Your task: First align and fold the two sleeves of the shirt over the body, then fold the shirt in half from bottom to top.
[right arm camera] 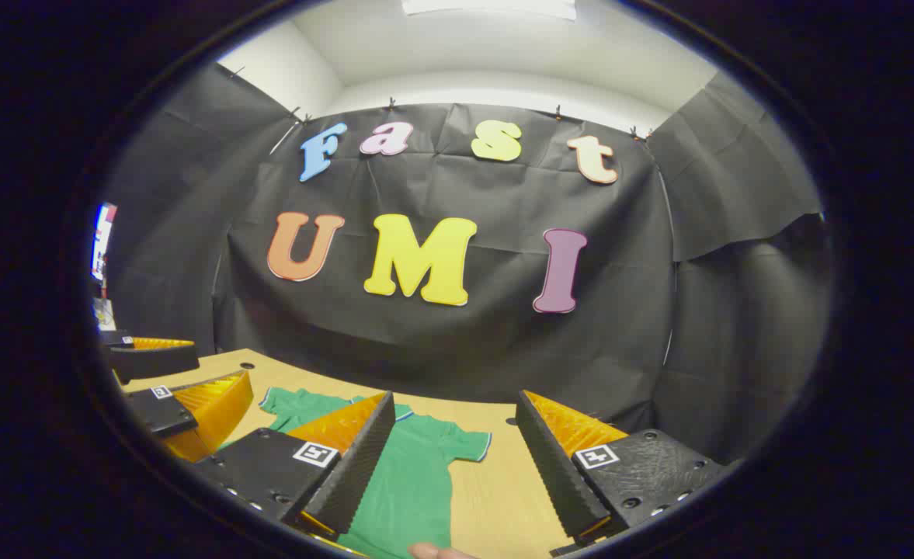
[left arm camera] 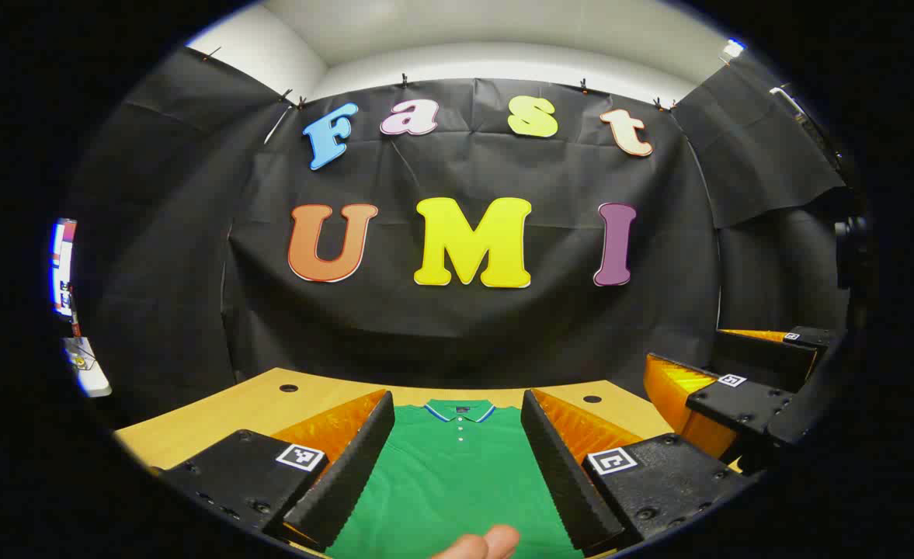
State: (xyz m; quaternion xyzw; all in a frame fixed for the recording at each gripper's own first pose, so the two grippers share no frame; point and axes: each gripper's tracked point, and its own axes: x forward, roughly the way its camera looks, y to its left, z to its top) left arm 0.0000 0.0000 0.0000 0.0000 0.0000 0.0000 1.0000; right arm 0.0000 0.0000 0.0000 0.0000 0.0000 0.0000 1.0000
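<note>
A green polo shirt [left arm camera: 457, 481] lies flat on the wooden table [left arm camera: 231, 411], front up, with its striped collar [left arm camera: 460, 409] at the far end. My left gripper [left arm camera: 457, 397] hovers open above the shirt's body, one finger on each side of the buttons. In the right gripper view the shirt [right arm camera: 410, 481] spreads to the lower left, and its near sleeve [right arm camera: 464, 444] lies out flat on the table [right arm camera: 503, 481]. My right gripper [right arm camera: 455, 397] is open over that sleeve and the bare wood beside it. It holds nothing.
The right gripper [left arm camera: 728, 373] shows at the right of the left gripper view, and the left gripper [right arm camera: 169, 388] at the left of the right gripper view. A person's fingertip [left arm camera: 491, 542] rests at the shirt's near edge. Black cloth walls close the table behind.
</note>
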